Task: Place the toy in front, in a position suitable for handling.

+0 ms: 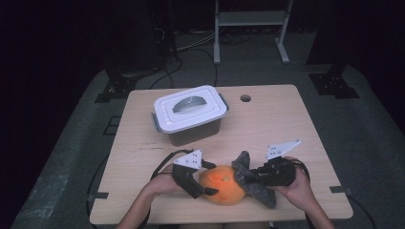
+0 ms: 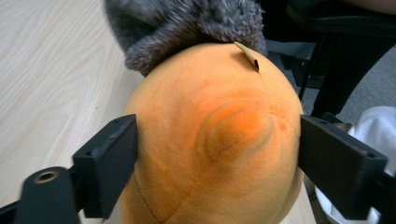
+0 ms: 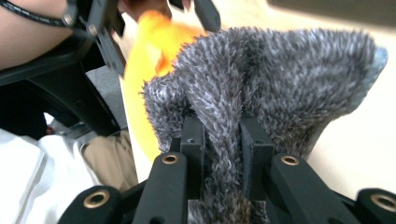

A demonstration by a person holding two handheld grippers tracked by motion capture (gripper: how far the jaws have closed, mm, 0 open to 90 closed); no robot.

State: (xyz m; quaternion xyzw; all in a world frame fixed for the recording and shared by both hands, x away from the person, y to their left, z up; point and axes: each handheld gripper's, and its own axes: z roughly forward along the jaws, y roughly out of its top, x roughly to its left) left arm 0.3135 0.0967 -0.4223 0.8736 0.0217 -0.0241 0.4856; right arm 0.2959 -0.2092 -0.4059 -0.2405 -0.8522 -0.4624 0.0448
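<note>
Two grippers are engaged at the near edge of the wooden table [image 1: 267,119]. At left, the left gripper [image 1: 203,187] is clamped across an orange plush fruit [image 1: 222,184]; in the left gripper view the black jaws are seen pressing into its two flanks [image 2: 210,154], wide apart because the toy is broad. The plush rests on the table, near the front edge, between the two hands. At right, the right gripper [image 1: 253,175] is closed tight on a fold of grey fuzzy cloth [image 1: 250,183], which is draped against the right side of the fruit; the pinch is confirmed in the right gripper view [image 3: 261,93].

Risks judged from this state:
- The plush is soft and round, so it could be squeezed out of the jaws if the cloth is rubbed hard against it.
- Only a narrow fold of cloth is held; it could be dragged free by friction.
- The toy lies near the table edge and could be pushed off.

A lidded plastic box [image 1: 190,113] stands well apart, farther back.
</note>
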